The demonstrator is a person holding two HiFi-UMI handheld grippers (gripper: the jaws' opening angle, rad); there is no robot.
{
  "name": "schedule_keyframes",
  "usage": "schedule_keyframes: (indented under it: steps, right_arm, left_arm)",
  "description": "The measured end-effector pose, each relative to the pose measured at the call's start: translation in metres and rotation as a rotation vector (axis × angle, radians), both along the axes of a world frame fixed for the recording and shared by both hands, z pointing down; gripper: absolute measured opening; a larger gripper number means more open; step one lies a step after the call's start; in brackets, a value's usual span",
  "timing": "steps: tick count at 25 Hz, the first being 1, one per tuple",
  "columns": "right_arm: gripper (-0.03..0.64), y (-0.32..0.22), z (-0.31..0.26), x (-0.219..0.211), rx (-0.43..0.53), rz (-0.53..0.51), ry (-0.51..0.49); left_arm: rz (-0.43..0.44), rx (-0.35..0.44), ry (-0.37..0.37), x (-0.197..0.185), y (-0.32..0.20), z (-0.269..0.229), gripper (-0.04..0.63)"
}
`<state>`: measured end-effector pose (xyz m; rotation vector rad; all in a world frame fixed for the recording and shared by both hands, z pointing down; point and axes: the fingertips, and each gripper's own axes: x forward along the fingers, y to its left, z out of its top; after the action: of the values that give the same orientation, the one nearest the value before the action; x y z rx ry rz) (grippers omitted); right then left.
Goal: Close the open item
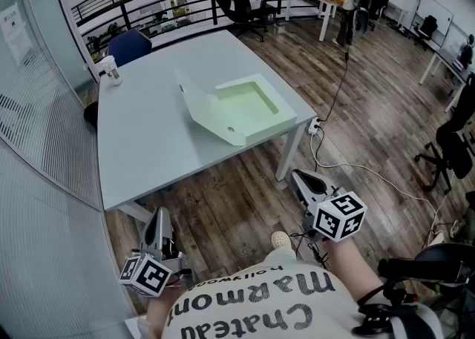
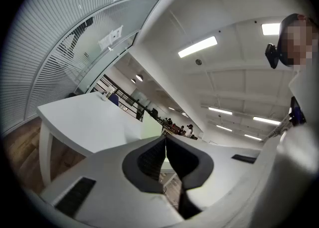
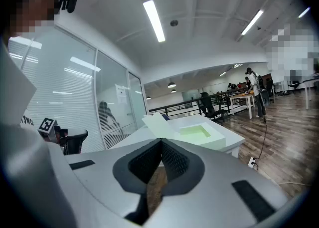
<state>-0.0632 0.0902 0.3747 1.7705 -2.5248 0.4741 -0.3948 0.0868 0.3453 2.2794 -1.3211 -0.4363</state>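
The box point(image 1: 249, 104) lies open near the table's point(image 1: 141, 145) right edge, its lid point(image 1: 202, 107) raised on the left. It looks light, bendy card, so push the lid's free edge. The left gripper point(image 1: 158, 217) and right gripper point(image 1: 298, 176) hang short of the table, jaws closed and empty.

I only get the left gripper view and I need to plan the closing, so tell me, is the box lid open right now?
Observer: Yes. In the head view the box sits open on the table, its lid folded out to the left.
Operator: Is the right gripper near it?
Observer: No. The right gripper is held off the table's near edge, apart from the box, jaws shut on nothing.
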Motion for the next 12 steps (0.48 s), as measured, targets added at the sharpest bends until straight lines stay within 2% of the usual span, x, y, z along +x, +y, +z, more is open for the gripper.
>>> schedule_keyframes:
  steps: [12]
  right_arm:
    - [-0.002, 0.004, 0.009, 0.006, -0.016, 0.003, 0.010]
  left_arm:
    - [0.001, -0.025, 0.003, 0.003, 0.002, 0.011, -0.002]
